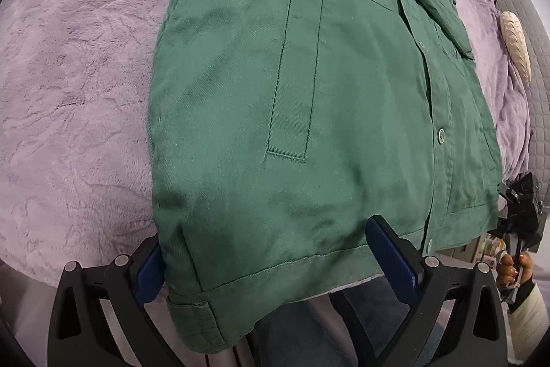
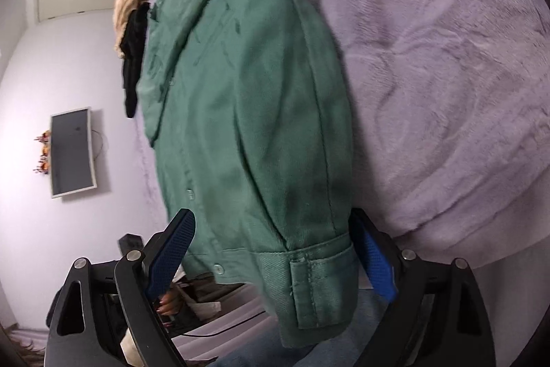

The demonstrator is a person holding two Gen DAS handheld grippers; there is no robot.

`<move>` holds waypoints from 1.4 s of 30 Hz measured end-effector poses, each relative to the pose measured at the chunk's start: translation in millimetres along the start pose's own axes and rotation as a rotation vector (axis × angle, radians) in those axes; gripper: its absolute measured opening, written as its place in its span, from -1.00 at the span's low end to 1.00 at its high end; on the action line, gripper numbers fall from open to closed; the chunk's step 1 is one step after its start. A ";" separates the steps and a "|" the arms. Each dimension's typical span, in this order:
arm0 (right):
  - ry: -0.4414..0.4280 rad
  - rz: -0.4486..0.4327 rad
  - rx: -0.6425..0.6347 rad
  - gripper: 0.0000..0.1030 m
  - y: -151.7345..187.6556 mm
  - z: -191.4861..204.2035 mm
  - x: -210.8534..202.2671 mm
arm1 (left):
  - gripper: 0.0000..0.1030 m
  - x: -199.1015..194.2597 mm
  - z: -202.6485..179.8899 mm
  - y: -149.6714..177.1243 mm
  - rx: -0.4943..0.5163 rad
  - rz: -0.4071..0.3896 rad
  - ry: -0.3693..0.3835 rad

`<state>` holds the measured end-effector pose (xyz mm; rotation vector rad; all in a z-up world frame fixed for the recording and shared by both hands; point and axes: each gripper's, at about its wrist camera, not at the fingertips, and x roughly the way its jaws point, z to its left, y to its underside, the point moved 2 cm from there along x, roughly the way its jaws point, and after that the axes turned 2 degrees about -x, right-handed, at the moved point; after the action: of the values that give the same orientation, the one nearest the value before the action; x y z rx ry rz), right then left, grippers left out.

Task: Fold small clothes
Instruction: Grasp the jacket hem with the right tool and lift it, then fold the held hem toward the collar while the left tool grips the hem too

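One green jacket [image 1: 309,98] (hem overhanging) sits between two grippers' wide-open jaws, gripped by neither

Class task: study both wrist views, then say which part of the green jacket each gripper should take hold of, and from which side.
Take the green jacket by its bottom hem, at the two corners, coming from the near edge where it overhangs the purple blanket. The hem band is thick and stitched. The left gripper and right gripper already straddle those corners, probably open.

Both wrist cameras look steeply down, close over the same green jacket [image 1: 309,109].
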<state>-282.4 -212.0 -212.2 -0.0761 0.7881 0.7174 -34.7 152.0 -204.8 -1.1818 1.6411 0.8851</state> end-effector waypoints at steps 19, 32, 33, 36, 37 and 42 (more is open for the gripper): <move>-0.201 -0.034 0.146 0.23 28.5 24.1 24.0 | 0.97 -11.7 1.7 8.1 -0.020 -0.027 0.022; -0.427 -0.047 0.040 -0.70 -6.4 99.7 4.7 | -0.76 -82.6 10.5 -12.5 -0.110 -0.141 0.271; -0.445 -0.052 0.028 -0.70 -14.6 110.0 0.5 | -0.76 -93.9 10.7 -19.7 -0.140 -0.176 0.310; -0.478 -0.071 -0.017 -0.71 -45.0 137.6 -12.3 | -0.76 -124.2 11.1 -49.2 -0.210 -0.274 0.411; -0.487 -0.076 -0.036 -0.71 -55.4 147.7 -14.9 | -0.76 -132.0 9.8 -60.5 -0.225 -0.303 0.436; -0.512 -0.084 -0.153 -0.71 -127.2 197.9 -22.2 | -0.76 -156.9 -15.9 -143.2 -0.226 -0.426 0.464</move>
<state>-91.8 -258.4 -80.5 -0.0597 0.2391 0.6770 119.9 145.6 -58.4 -1.9195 1.5694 0.5555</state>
